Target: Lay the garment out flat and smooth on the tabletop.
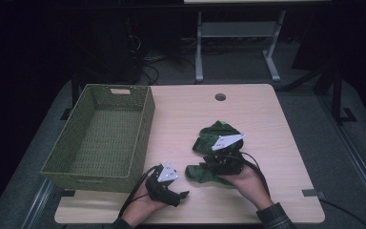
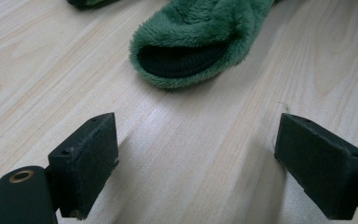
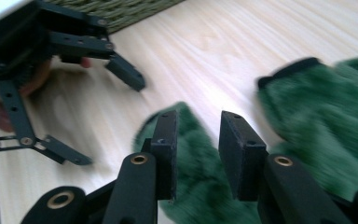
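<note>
Two green fuzzy slippers lie on the wooden table. My right gripper sits over the nearer slipper. In the right gripper view its jaws stand narrowly apart with that slipper's fuzz filling the gap. The other slipper lies just beyond. My left gripper rests low near the table's front edge, to the left of the slippers. Its jaws are wide open over bare wood, and a slipper's opening faces it a little ahead.
A green woven basket stands at the table's left, close to my left gripper, and its wall shows in the right gripper view. A cable hole sits near the far edge. Bare wood stretches to the right of the slippers.
</note>
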Demonstrator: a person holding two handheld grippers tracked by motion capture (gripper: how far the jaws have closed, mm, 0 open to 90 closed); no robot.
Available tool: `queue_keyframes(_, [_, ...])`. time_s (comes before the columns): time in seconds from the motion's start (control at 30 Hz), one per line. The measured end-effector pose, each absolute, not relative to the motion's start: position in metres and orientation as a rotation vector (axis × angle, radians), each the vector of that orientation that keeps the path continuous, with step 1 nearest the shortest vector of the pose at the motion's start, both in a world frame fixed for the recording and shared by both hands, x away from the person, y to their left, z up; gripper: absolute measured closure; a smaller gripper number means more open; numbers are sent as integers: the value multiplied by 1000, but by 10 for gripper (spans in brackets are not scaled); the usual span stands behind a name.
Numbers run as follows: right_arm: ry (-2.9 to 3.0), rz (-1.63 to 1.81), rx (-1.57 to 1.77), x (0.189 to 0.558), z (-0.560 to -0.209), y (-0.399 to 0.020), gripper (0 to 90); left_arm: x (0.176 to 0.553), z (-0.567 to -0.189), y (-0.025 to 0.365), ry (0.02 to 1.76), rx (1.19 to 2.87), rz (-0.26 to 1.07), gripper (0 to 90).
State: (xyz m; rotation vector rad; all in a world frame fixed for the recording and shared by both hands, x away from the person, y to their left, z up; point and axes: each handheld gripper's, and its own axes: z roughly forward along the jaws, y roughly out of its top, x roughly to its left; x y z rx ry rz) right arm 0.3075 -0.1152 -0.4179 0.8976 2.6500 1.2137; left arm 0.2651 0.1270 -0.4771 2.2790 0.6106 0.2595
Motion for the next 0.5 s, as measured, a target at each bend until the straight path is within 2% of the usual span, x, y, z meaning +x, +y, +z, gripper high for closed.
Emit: queue_keyframes(0.5, [2724,1196,784,297,-426,-70,706,265,-478,127,610,2273,257,127])
